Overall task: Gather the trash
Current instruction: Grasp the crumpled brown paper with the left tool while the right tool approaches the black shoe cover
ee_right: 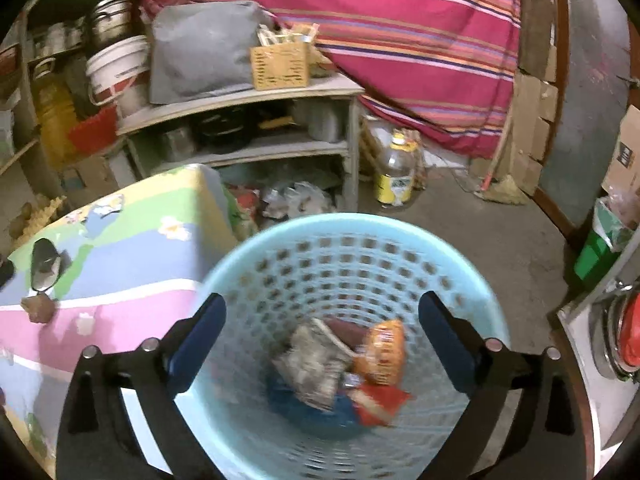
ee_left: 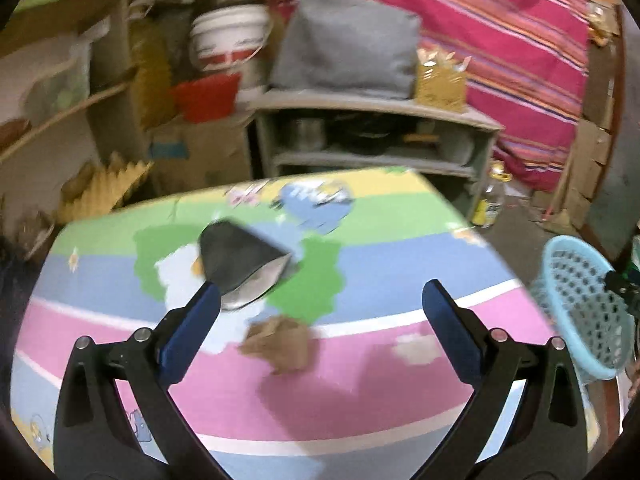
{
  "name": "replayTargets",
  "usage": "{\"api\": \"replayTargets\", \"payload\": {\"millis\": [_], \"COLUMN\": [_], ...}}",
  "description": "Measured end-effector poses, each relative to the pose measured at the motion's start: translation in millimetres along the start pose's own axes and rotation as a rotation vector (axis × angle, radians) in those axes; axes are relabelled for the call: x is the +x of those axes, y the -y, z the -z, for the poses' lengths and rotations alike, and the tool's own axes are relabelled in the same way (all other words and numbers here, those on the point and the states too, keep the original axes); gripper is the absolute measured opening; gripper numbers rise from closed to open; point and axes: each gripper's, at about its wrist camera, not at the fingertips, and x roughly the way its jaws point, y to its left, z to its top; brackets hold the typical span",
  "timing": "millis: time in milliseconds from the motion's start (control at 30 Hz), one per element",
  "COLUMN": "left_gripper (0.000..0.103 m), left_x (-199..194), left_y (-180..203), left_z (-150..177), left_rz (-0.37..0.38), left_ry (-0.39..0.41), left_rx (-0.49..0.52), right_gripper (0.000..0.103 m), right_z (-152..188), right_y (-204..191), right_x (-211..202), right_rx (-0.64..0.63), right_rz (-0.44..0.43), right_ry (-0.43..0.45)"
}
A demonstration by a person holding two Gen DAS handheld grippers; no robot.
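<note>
On the counter [ee_left: 360, 380], under its pastel cartoon cover, we list two pieces of trash not yet collected: a dark foil pouch [ee_left: 240, 264] toward the middle, its silver mouth gaping, and a crumpled brown paper wad [ee_left: 280, 344] just nearer us on the pink band. They lie close together but apart.

Left claw [ee_left: 320, 312]: jaws spread wide, nothing between the blue pads; the paper wad sits on the counter below the gap, and the left pad overlaps the pouch's edge in view, though we cannot tell whether it touches.

Right claw [ee_right: 322, 320]: jaws likewise wide and empty, poised over the mouth of the light-blue perforated basket [ee_right: 360, 256], which stands off the counter's right edge.

Basket contents: an orange snack packet [ee_right: 382, 354], a grey crumpled wrapper [ee_right: 316, 360], a red piece [ee_right: 376, 404] and something blue beneath, all blurred.

Beyond the counter's far edge: a grey shelf unit [ee_right: 248, 100] carrying a grey cushion [ee_right: 200, 48].
</note>
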Motion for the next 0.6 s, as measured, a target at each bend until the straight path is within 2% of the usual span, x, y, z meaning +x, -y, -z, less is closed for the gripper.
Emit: {"api": "replayTargets", "payload": {"millis": [100, 200, 300, 400, 433, 467, 600], "left_gripper": [0.098, 0.097, 0.092, 0.076, 0.063, 0.056, 0.055], "left_x": [21, 36, 50, 59, 62, 64, 59], "left_y": [-15, -25, -28, -24, -24, -24, -30], "left_z": [11, 22, 29, 37, 39, 39, 38], "left_rz": [-0.017, 0.001, 0.037, 0.053, 0.064, 0.082, 0.1], "left_ry": [-0.043, -0.081, -0.133, -0.171, -0.186, -0.2, -0.184], "left_rx": [-0.024, -0.034, -0.05, -0.022, -0.017, -0.017, -0.031], "right_gripper": [0.095, 0.096, 0.096, 0.096, 0.096, 0.096, 0.096], "right_z": [3, 4, 5, 6, 7, 7, 6], "right_y": [-27, -51, -66, -76, -79, -82, -93], "right_x": [0, 2, 6, 11, 12, 14, 14], "right_rx": [-0.025, -0.058, -0.08, -0.09, -0.094, -0.1, -0.118], "right_rz": [-0.02, -0.038, -0.047, -0.055, -0.056, -0.054, -0.052], "right_ry": [0.013, 0.015, 0.01, -0.008, -0.012, -0.015, -0.019]}}
